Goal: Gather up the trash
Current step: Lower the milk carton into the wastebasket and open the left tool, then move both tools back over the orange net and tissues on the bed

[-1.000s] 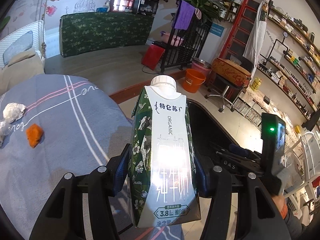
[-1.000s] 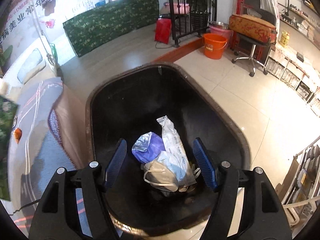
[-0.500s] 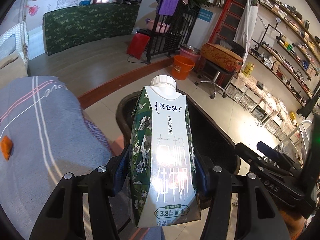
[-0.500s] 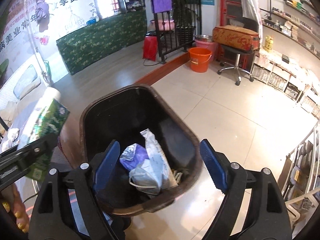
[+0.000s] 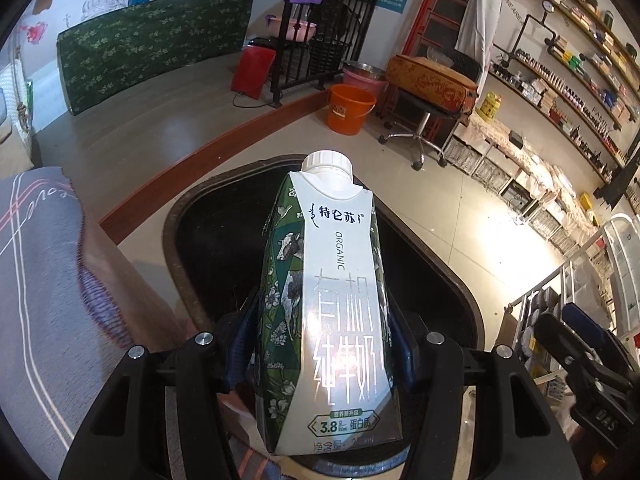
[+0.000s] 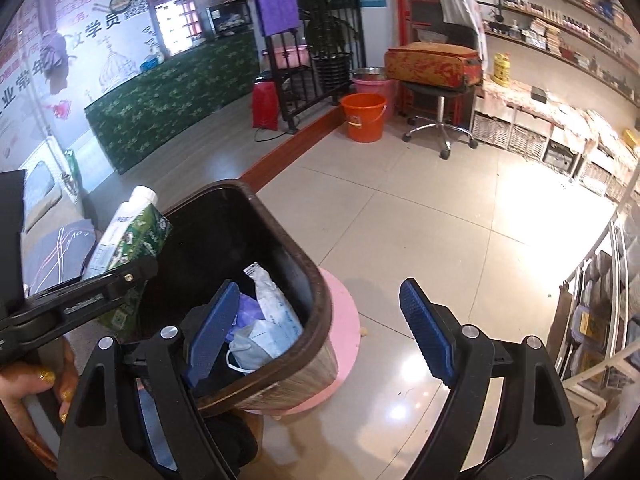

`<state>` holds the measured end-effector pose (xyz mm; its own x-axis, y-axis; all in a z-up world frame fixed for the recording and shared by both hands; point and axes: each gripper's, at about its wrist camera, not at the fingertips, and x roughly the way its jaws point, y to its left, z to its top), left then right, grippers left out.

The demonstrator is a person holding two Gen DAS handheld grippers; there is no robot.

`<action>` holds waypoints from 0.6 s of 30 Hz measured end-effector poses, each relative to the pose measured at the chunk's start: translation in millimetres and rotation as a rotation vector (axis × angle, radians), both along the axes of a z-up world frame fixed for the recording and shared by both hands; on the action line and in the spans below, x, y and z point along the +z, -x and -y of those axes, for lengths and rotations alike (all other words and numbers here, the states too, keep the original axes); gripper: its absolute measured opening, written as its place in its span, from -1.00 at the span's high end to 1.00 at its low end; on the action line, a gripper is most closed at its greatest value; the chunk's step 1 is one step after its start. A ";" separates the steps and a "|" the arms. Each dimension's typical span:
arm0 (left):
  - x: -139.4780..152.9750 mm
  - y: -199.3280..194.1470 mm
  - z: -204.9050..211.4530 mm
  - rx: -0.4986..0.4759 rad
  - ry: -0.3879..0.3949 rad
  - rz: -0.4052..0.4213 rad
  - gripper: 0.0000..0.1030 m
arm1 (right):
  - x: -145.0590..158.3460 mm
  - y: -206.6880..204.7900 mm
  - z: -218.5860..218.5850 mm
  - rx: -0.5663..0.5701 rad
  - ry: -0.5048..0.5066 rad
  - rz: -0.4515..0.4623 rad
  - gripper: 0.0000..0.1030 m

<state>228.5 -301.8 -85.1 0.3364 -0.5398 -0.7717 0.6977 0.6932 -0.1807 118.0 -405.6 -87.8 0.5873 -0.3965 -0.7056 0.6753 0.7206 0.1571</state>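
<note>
ITEM: milk carton, green/white, white screw cap up. Held upright in left gripper, blue pads pressed on both sides, firm clamp at lower-mid body. Loc: over the open mouth of trash bin, nearer its table-side rim; right-wrist view puts carton at bin's left edge, partly outside rim line.

BIN: dark, brown rim, sits on pink round base. Contents: crumpled white/purple wrappers, plenty of room left.

RIGHT GRIPPER: fingers spread wide, nothing held; left pad hangs over bin interior, right pad over floor tiles.

STEP (judged): drop carton in bin. To do well: shift further over centre before release, away from rim; lower a bit so no bounce-out; open pads fully, evenly. Keep right gripper out of drop path.

ADJ: table w/ grey striped cloth beside bin, left.
</note>
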 end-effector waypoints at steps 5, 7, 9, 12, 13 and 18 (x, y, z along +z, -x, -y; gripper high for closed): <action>-7.2 -2.9 12.8 -0.003 -0.060 -0.015 -0.10 | -2.9 5.5 3.1 -0.014 -0.010 0.007 -0.59; -6.5 -3.2 13.5 0.006 -0.068 -0.001 -0.29 | -4.3 6.2 4.5 -0.014 -0.016 0.008 -0.59; -3.2 -0.6 11.5 0.003 -0.053 0.006 -0.43 | -5.6 7.2 5.5 -0.014 -0.024 0.018 -0.59; -0.6 0.3 7.8 0.007 -0.053 0.023 -0.46 | -5.0 6.6 6.4 -0.004 -0.022 0.028 -0.59; -0.6 0.2 7.6 0.011 -0.055 0.026 -0.47 | -5.0 5.4 6.2 -0.001 -0.020 0.026 -0.59; 1.9 0.0 2.4 0.024 -0.052 0.028 -0.48 | -3.4 2.5 4.6 0.004 -0.017 0.027 -0.59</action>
